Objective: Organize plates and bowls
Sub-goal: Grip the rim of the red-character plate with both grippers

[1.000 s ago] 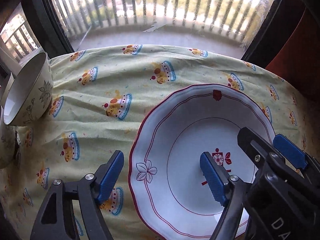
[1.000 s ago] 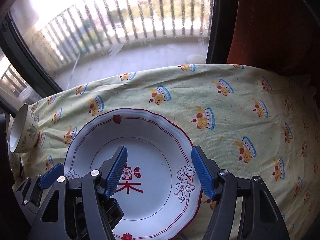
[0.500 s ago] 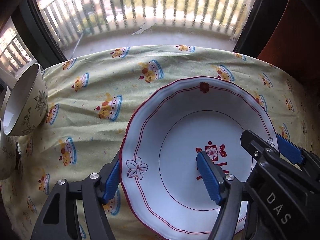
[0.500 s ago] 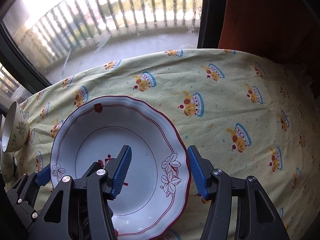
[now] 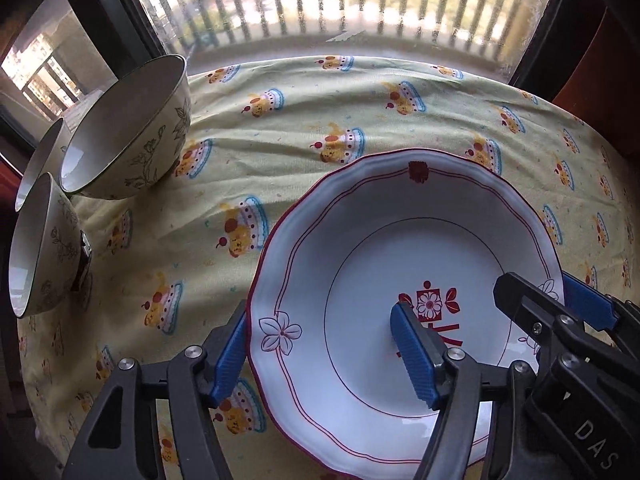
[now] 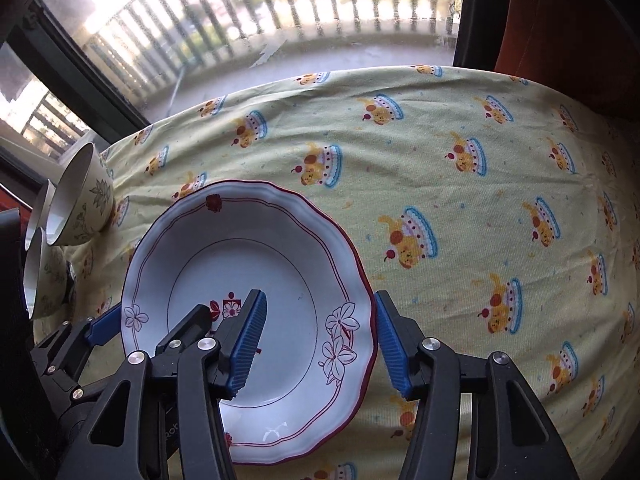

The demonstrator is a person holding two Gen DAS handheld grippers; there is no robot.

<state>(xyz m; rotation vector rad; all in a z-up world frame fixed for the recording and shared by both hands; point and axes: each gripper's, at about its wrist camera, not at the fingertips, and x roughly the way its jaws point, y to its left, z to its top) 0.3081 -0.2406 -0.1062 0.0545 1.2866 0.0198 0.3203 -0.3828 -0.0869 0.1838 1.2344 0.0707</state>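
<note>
While both grippers, left gripper (image 5: pixel 324 354) and right gripper (image 6: pixel 318 340), straddle opposite rims of the plate (image 5: pixel 360 248) with jaws wide, nothing looks stacked: three bowls (image 5: pixel 128 136) sit apart to the plate's left.

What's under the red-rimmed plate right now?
Around the plate only the yellow tablecloth shows, running under its rim. Whatever lies beneath its middle is covered. The left gripper and right gripper straddle opposite rims, jaws open.
</note>
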